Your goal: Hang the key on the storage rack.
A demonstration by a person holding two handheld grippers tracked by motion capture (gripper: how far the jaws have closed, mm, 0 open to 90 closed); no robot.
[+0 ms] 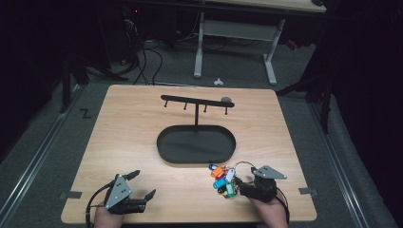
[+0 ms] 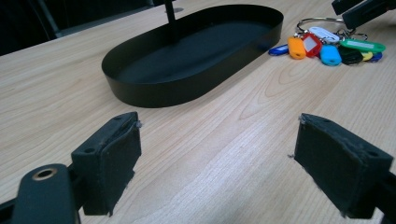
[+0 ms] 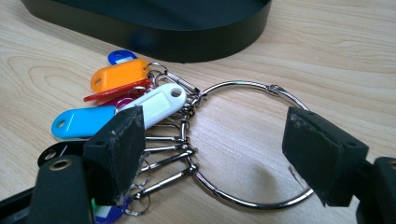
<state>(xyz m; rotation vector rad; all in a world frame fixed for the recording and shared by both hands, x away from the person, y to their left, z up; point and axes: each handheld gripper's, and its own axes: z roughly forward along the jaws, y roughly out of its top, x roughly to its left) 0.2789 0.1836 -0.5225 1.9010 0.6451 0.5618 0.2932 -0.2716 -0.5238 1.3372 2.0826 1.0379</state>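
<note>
A bunch of coloured key tags (image 1: 221, 179) on a large metal ring (image 3: 239, 84) lies flat on the wooden table, just in front of the black oval tray (image 1: 161, 151). My right gripper (image 1: 239, 186) stands open over the bunch. Its jaws straddle the ring without pressing on it, as the right gripper view (image 3: 215, 154) shows, with one pad over the tags (image 3: 119, 74). My left gripper (image 1: 145, 184) stands open at the front left of the table, nothing between its pads (image 2: 109, 158). The left gripper view faces the tray (image 2: 187, 91) and the tags (image 2: 327, 49).
A black stand with a hook bar (image 1: 196, 102) rises from the tray's far side, a small grey object (image 1: 227, 99) at its right end. Beyond the table are a white desk frame (image 1: 270, 61) and floor cables (image 1: 142, 61). Bare wood lies left of the tray.
</note>
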